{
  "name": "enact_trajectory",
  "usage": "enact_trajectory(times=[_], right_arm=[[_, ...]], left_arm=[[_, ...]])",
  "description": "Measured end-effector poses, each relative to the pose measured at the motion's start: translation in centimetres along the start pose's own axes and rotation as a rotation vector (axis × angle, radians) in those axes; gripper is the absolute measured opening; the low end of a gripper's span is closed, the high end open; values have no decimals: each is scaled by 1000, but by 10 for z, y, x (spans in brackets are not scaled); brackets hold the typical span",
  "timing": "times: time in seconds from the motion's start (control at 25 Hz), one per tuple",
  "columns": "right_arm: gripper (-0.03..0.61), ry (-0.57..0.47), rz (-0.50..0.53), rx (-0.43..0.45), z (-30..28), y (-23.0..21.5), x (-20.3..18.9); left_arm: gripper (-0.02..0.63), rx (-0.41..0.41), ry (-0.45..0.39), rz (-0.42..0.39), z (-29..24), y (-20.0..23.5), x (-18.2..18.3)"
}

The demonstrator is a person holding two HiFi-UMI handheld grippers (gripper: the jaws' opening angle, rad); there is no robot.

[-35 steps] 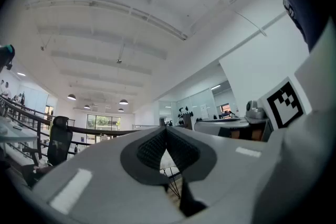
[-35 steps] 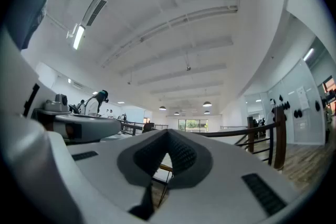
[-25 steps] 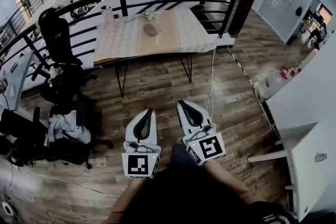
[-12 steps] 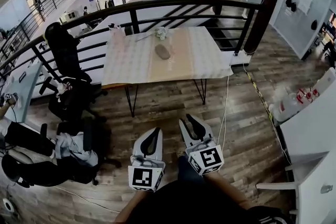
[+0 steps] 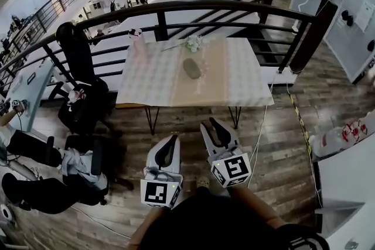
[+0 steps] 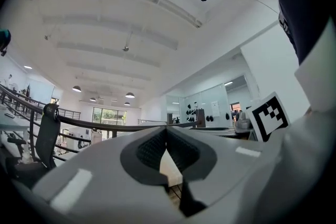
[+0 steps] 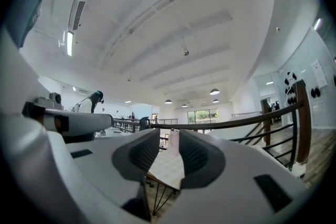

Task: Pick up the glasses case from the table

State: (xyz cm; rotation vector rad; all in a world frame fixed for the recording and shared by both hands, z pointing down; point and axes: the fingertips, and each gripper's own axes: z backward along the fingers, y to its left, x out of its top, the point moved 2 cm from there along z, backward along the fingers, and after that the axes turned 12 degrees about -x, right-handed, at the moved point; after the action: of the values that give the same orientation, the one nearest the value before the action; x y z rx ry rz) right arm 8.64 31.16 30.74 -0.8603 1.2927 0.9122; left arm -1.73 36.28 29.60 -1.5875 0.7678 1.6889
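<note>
The glasses case (image 5: 191,68), a grey-brown oval, lies near the middle of the light patterned table (image 5: 152,82), well ahead of both grippers. Both grippers are held level over the wooden floor, short of the table's near edge. My left gripper (image 5: 171,139) has its jaw tips together with nothing in them; in the left gripper view its tips (image 6: 166,129) meet. My right gripper (image 5: 210,123) is opening: a narrow gap shows between its pads (image 7: 169,136), empty, with the table (image 7: 167,168) visible through it.
A black railing (image 5: 193,6) runs behind the table. A small white bunch (image 5: 192,43) and a bottle (image 5: 135,33) stand at the table's far side. Black office chairs (image 5: 82,108) crowd the left. A cable (image 5: 258,137) trails on the floor at right, beside a white counter (image 5: 351,184).
Both grippers and the camera have moved forward towards the table, which now looks larger and nearer. The right gripper's jaws have parted slightly.
</note>
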Motion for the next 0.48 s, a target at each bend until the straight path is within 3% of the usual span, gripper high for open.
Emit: enact_trajectory(times=[0.12,0.48], right_arm=[[77,-6,6,20,-19,-17,-2],[77,7,-36,22,-37,-44,-14]], left_arm=[[12,26,-41,-25,-20,8,-2],[12,59,-14,-3,-45,18,-9]])
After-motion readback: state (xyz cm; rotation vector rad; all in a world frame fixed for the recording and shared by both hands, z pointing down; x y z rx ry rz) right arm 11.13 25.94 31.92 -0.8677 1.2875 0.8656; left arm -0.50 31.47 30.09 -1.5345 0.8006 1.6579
